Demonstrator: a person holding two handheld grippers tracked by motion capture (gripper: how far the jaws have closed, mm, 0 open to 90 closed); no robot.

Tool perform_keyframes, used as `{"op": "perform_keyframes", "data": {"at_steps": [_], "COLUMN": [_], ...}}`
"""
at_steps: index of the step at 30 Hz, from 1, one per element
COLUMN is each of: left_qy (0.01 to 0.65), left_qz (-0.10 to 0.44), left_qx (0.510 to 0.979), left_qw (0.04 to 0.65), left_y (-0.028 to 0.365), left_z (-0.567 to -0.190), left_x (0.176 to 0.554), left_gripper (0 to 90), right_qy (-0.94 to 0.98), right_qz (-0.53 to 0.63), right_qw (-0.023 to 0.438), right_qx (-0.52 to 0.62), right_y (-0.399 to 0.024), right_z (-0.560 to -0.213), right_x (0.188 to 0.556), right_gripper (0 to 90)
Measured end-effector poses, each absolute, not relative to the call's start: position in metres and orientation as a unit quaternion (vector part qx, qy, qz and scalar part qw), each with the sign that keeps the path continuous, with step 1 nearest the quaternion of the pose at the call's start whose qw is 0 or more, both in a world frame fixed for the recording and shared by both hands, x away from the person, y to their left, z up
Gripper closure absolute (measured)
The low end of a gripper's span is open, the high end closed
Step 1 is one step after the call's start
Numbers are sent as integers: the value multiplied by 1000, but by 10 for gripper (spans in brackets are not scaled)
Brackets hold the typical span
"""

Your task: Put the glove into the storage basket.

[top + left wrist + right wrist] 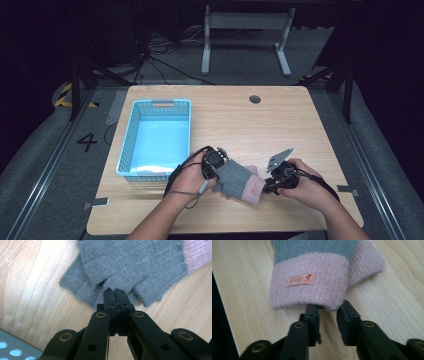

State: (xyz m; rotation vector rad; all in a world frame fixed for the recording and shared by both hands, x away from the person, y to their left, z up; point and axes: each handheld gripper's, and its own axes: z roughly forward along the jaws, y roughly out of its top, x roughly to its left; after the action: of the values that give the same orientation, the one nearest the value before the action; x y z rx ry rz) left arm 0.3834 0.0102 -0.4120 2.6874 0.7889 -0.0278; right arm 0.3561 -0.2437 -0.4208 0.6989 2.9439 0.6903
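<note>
Item: one knitted glove (pixel 239 179), grey body with pink cuff (pixel 309 288), a second matching glove lying under it with its own cuff showing alongside. The cuff bears a small orange label (pixel 300 280). Location: flat on the near half of the wooden worktop (pixel 280 115), just right of the light-blue perforated basket (pixel 131 136), between the two hand-held grippers. Left gripper (pixel 115 298): at the finger end of the glove; jaws pressed fully together, pinching the grey knit edge at the base of the short fingers, seen in the left gripper view. Right gripper (pixel 327 312): at the cuff end; jaws part-way apart, with a visible gap between them, their tips tucked under or against the lower rim of the pink cuff; whether the pads press on the knit cannot be told from the right gripper view. Holder: a person, left hand (pixel 192 176) and right hand (pixel 311 186) each around a gripper body, forearms entering from the near edge in the high view. Basket interior: bare blue floor.
</note>
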Motion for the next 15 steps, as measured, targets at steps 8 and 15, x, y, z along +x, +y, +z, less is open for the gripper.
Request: {"op": "perform_keyframes", "data": {"at_steps": [8,15], "left_qy": [276,279], "left_qz": [-14,-6], "left_qx": [944,941], "left_qw": [183,194], "left_y": [13,22], "left_z": [-403,-389], "left_x": [378,366], "left_gripper": [894,894], "right_qy": [940,932], "right_qz": [235,256], "right_qw": [14,12], "right_qx": [246,256], "right_y": [-244,-244], "right_z": [-410,-394], "right_x": [353,354], "right_gripper": [845,854]}}
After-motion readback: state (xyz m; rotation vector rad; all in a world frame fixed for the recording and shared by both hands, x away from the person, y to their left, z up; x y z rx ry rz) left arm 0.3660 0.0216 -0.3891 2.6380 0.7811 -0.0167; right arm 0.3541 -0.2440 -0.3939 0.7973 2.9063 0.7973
